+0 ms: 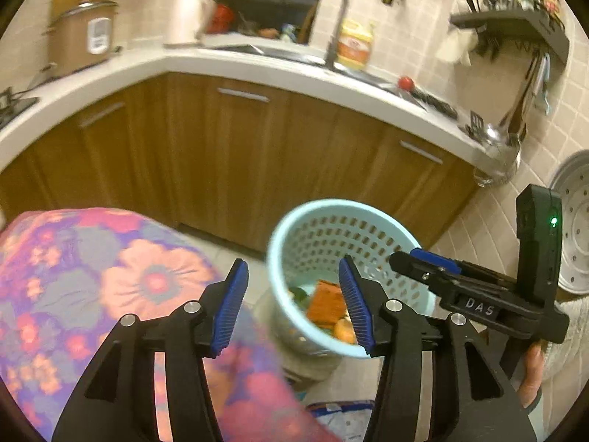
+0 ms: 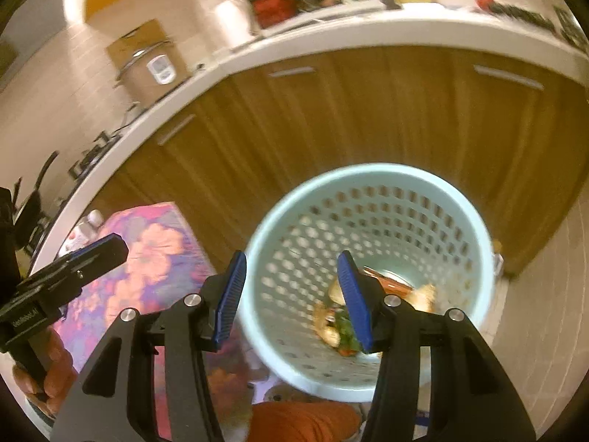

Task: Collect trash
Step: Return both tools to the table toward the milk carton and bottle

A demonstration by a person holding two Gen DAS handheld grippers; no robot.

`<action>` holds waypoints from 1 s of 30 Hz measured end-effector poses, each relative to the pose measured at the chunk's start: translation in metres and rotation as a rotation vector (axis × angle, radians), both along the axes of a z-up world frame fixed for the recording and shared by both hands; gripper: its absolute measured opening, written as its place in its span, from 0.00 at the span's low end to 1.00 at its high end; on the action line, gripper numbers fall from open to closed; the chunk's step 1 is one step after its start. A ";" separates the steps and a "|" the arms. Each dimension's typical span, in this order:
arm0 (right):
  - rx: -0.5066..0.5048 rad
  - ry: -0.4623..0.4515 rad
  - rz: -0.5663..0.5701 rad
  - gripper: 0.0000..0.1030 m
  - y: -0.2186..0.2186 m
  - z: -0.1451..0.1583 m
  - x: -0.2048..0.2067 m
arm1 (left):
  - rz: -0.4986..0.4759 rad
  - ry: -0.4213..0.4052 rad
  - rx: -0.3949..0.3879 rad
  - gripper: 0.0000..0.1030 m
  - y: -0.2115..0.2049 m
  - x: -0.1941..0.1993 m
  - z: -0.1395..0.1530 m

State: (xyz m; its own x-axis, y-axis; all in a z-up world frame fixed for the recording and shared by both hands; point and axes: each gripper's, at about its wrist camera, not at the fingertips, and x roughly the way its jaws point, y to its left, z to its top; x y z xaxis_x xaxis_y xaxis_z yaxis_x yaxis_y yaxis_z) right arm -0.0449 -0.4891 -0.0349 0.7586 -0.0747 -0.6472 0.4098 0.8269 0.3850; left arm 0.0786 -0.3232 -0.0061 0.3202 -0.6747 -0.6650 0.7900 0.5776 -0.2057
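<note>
A light blue perforated basket [image 1: 331, 206] stands on the floor in front of the wooden cabinets. It holds trash: an orange packet [image 1: 325, 302], a piece of orange peel [image 1: 344, 329] and something green. My left gripper [image 1: 294, 294] hangs above the basket's near left rim, open, nothing between its blue pads. My right gripper [image 1: 408, 258] reaches in from the right, held by a hand. In the right wrist view the basket [image 2: 368, 171] fills the centre with the scraps [image 2: 342, 324] at its bottom. My right gripper [image 2: 292, 294] is open and empty above it. My left gripper [image 2: 110, 245] shows at the left.
A floral cloth [image 1: 110, 287] covers something bulky left of the basket. Wooden cabinets [image 1: 239, 154] carry a white countertop [image 1: 257, 70] with a sink, a faucet and a rice cooker [image 1: 81, 40]. A white perforated round object [image 1: 574, 221] leans at the right wall.
</note>
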 end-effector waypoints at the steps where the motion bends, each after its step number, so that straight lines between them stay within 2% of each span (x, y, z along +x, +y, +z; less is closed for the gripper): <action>1: -0.008 -0.008 0.016 0.47 0.007 0.005 0.004 | 0.016 -0.005 -0.008 0.49 0.012 0.001 0.004; 4: -0.043 -0.031 0.091 0.47 0.038 0.024 0.022 | 0.050 -0.009 -0.044 0.49 0.052 0.007 0.017; 9: -0.095 -0.064 0.216 0.46 0.102 0.048 0.055 | 0.159 -0.055 -0.082 0.54 0.122 0.016 0.038; 15: -0.119 -0.089 0.321 0.46 0.164 0.061 0.091 | 0.275 -0.073 -0.128 0.56 0.203 0.026 0.051; 20: -0.151 -0.110 0.397 0.47 0.211 0.068 0.126 | 0.412 -0.129 -0.108 0.67 0.264 0.033 0.055; 24: -0.197 -0.131 0.473 0.59 0.244 0.072 0.160 | 0.534 -0.138 -0.100 0.74 0.311 0.047 0.051; 26: -0.222 -0.134 0.504 0.60 0.258 0.072 0.177 | 0.597 -0.141 -0.093 0.77 0.330 0.055 0.048; 30: -0.255 -0.162 0.583 0.60 0.286 0.067 0.215 | 0.742 -0.157 -0.024 0.79 0.364 0.073 0.034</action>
State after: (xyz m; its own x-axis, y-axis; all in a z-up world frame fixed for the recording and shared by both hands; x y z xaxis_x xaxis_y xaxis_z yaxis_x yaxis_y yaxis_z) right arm 0.1698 -0.2034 0.0320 0.8077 0.2423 -0.5375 -0.1802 0.9695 0.1664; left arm 0.1518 0.0410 0.0284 0.7854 -0.2598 -0.5619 0.2175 0.9656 -0.1425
